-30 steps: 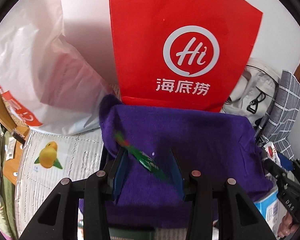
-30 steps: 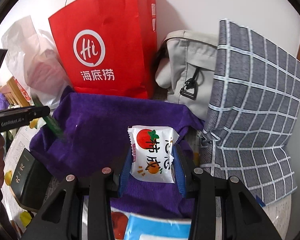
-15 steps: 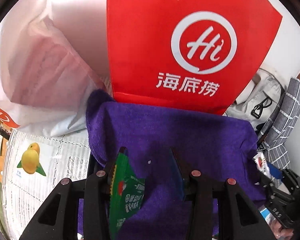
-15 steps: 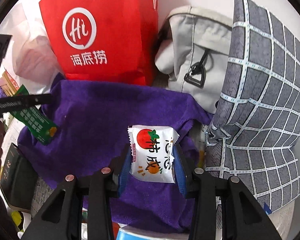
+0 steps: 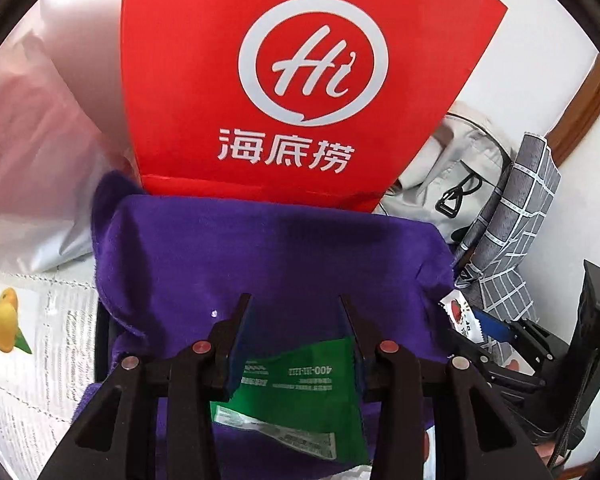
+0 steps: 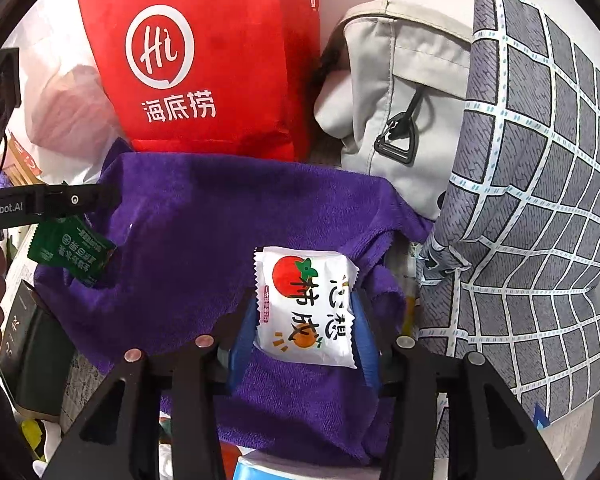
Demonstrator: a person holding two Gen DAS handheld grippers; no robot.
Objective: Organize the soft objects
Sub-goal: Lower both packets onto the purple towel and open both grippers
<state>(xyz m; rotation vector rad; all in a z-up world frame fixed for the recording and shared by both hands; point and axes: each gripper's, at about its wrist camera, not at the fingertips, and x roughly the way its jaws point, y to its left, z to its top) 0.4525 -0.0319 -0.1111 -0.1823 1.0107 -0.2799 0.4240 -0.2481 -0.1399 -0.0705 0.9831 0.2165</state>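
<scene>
My left gripper (image 5: 296, 320) holds a green packet (image 5: 296, 396) between its jaws, low near the base of the fingers, and the jaws are closing on it. The packet hangs just above the purple towel (image 5: 268, 264). My right gripper (image 6: 304, 316) has a white snack packet (image 6: 306, 306) between its blue pads (image 6: 242, 334), and its jaws are opening; the packet is over the right part of the same towel. Behind the towel stands a red paper bag (image 6: 220, 60). A grey bag (image 6: 400, 100) and a checked grey cushion (image 6: 532, 200) are at the right.
</scene>
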